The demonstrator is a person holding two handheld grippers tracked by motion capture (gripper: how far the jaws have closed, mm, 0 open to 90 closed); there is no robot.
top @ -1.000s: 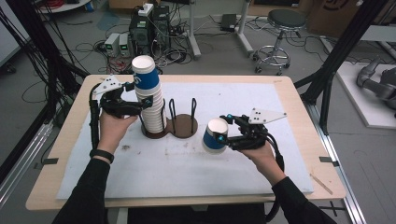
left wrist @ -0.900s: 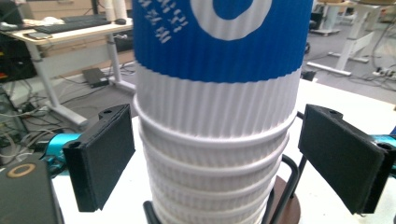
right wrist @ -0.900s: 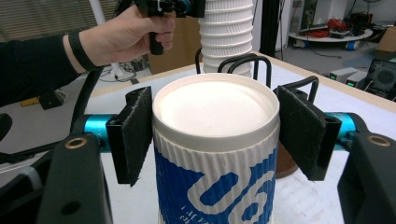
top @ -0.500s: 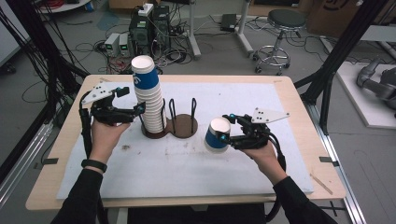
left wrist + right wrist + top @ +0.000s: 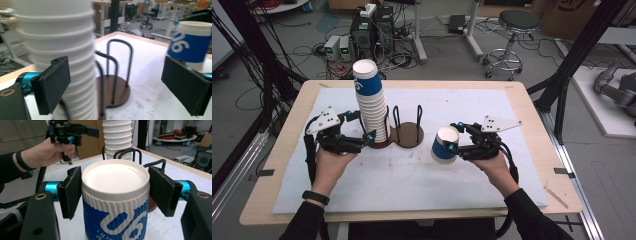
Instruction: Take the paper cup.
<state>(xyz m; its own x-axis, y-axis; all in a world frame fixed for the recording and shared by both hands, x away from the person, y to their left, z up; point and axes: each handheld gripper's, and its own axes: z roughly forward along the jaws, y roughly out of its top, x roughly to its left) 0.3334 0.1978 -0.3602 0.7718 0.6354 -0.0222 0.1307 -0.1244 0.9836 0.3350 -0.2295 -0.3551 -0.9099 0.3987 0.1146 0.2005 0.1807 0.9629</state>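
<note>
**Single cup beside holder, between right jaws; left gripper spread at stack base**

Table: pale mat over a wooden top. Near its middle, a dark two-bay holder with wire hoops. Left bay carries the tall stack of cups, leaning slightly. Right bay is empty.

Left gripper sits low beside the stack's base, jaws wide apart; in the left gripper view the stack lies against the left pad, nothing is clamped.

Right gripper has a single blue-and-white cup, base uppermost, between its jaws, just right of the holder. Right gripper view: left pad touches the cup's wall, right pad stands a sliver off. So bracketing, not firmly pinching. Whether the cup rests on the mat, I cannot tell.

Judgement: step in hand looks like moving this cup to the stack or the empty bay. To do it well, seat both pads squarely on the ribbed wall, squeeze lightly so the paper does not buckle, lift straight, and clear the hoops. Left gripper could steady the leaning stack.
</note>
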